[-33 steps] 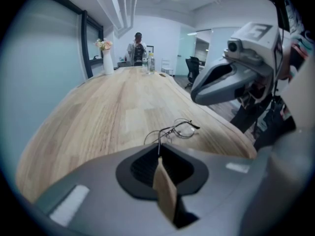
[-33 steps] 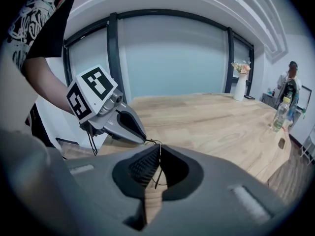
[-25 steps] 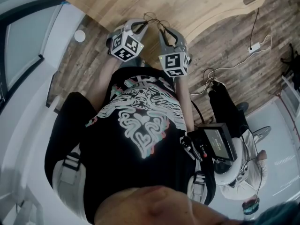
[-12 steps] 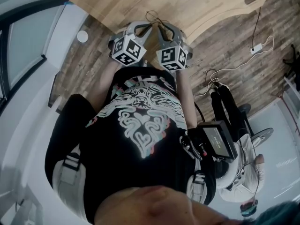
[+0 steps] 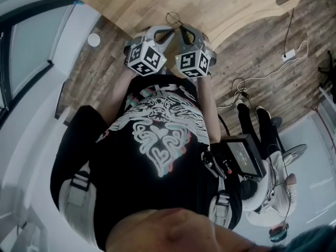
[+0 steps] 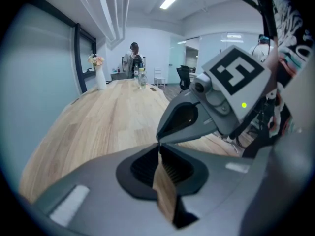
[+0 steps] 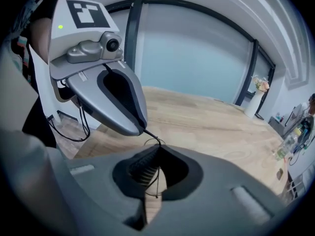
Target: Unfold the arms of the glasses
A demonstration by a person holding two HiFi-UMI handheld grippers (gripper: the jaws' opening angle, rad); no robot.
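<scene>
The glasses (image 5: 173, 20) are thin black wire-rimmed ones, held just above the near edge of the wooden table (image 5: 210, 4). My left gripper (image 5: 164, 33) and right gripper (image 5: 182, 33) meet tip to tip on them, close in front of my chest. In the right gripper view the wire (image 7: 154, 144) runs from the left gripper's tip (image 7: 143, 130) into my right gripper (image 7: 156, 149), whose jaws are shut on it. In the left gripper view my left gripper (image 6: 159, 145) is shut, the right gripper's tip touching it; the wire is barely visible there.
The long table (image 6: 113, 117) carries a vase of flowers (image 6: 100, 73) and bottles (image 6: 141, 77) at its far end, where a person (image 6: 134, 55) stands. A cable with an adapter (image 5: 287, 54) lies on the floor; a seated person (image 5: 262, 188) is at my right.
Both grippers have shifted slightly right and toward the table and come closer together, so the glasses between them look more bunched.
</scene>
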